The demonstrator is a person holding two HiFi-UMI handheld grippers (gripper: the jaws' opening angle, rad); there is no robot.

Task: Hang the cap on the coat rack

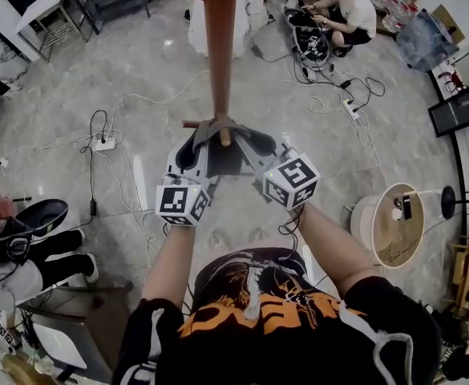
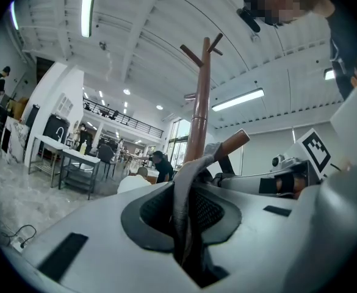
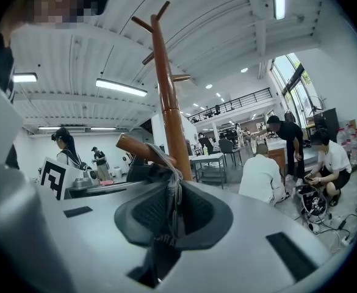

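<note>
A dark grey cap [image 1: 228, 160] is stretched between my two grippers right at the brown wooden coat rack pole [image 1: 220, 46]. A short slanted peg [image 1: 224, 135] touches the cap's upper edge. My left gripper [image 1: 191, 152] is shut on the cap's left side, and its own view shows a fold of the cap's fabric [image 2: 183, 200] pinched between the jaws below the peg [image 2: 233, 141]. My right gripper [image 1: 255, 144] is shut on the right side, with the cap's fabric [image 3: 168, 201] clamped next to the peg [image 3: 137, 148] and the pole [image 3: 169, 108].
Cables and a power strip [image 1: 103, 143] lie on the grey floor. A round wooden stand [image 1: 393, 224] is at the right. One person sits on the floor at the far side [image 1: 348, 10], and another's legs and shoes [image 1: 34, 231] are at the left.
</note>
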